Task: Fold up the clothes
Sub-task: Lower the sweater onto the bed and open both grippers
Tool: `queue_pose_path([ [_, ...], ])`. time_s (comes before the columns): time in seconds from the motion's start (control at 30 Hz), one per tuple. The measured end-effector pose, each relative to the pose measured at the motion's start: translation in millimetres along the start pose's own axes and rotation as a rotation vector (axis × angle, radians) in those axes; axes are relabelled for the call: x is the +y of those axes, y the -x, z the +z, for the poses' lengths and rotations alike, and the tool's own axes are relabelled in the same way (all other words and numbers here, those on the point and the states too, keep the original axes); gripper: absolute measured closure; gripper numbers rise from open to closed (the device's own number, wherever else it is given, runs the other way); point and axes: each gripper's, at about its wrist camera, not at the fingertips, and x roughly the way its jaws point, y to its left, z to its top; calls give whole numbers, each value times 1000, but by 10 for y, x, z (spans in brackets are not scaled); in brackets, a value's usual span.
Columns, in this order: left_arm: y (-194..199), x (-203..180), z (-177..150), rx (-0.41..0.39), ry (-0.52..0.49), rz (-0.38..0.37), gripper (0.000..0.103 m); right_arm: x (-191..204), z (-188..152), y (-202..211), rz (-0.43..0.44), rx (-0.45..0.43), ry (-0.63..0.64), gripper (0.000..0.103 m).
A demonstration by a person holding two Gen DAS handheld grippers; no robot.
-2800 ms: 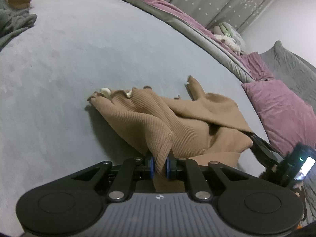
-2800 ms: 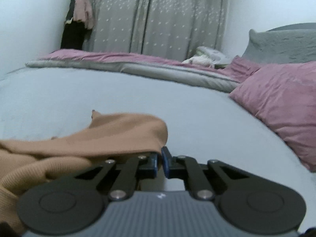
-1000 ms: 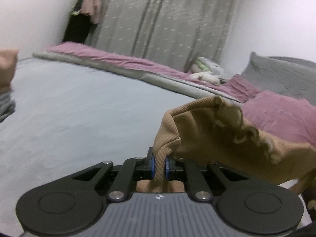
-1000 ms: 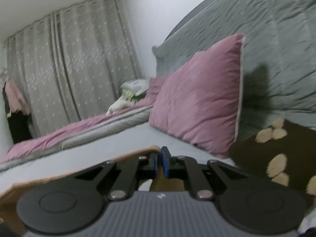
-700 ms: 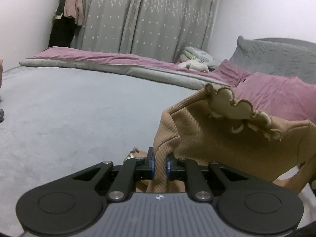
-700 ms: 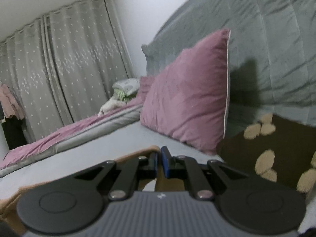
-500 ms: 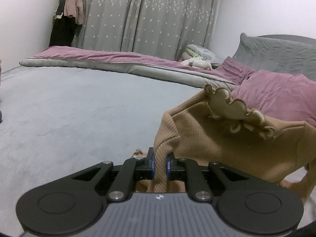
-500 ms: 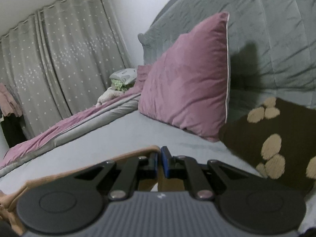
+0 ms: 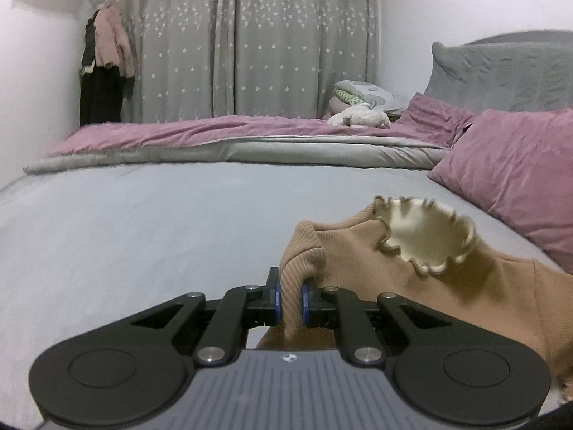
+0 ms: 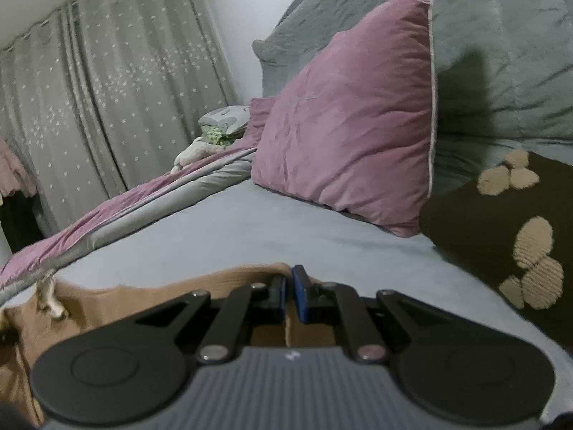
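A tan ribbed top (image 9: 422,286) with a cream scalloped collar (image 9: 426,238) hangs stretched above the grey bed sheet (image 9: 143,229). My left gripper (image 9: 290,302) is shut on a bunched shoulder of the top. In the right wrist view the same tan top (image 10: 150,297) runs left from my right gripper (image 10: 289,295), which is shut on its upper edge. The garment spans between the two grippers, and its lower part is hidden behind the gripper bodies.
Pink pillows (image 9: 512,165) (image 10: 351,136) and a grey headboard cushion (image 10: 501,53) stand at the right. A dark brown cushion with beige paw prints (image 10: 508,233) lies beside my right gripper. A folded pink and grey duvet (image 9: 229,143) lines the far side before grey curtains (image 9: 250,36).
Both grippers lifted the top off the bed and held it spread. Over the last half second the top has come lower, its collar now below the far pillow.
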Motion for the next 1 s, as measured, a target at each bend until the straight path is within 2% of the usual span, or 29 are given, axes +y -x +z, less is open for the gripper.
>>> queue_pose_path([
  [0.2, -393, -74, 47, -6, -39, 56, 92, 72, -59, -78, 26, 10, 28, 84],
  [0.37, -624, -78, 28, -19, -30, 117, 92, 122, -85, -95, 46, 20, 38, 53],
  [0.5, -753, 4, -23, -16, 0, 142, 92, 162, -90, -64, 64, 17, 49, 42],
  [0.57, -810, 29, -43, -10, -3, 150, 92, 190, -101, -54, 79, 27, 51, 30],
  [0.7, -946, 71, -83, 27, 1, 155, 90, 260, -119, -33, 104, 47, 63, 29],
  [0.77, -1047, 105, -111, 82, 20, 157, 85, 300, -126, -17, 112, 50, 70, 22],
  [0.8, -1096, 123, -125, 112, 28, 157, 81, 314, -126, -9, 116, 52, 70, 21],
  [0.9, -1176, 171, -158, 178, 54, 142, 79, 342, -120, 15, 133, 61, 68, 18],
  [1.0, -1102, 188, -156, 173, 63, 128, 63, 363, -115, 35, 142, 70, 64, 16],
])
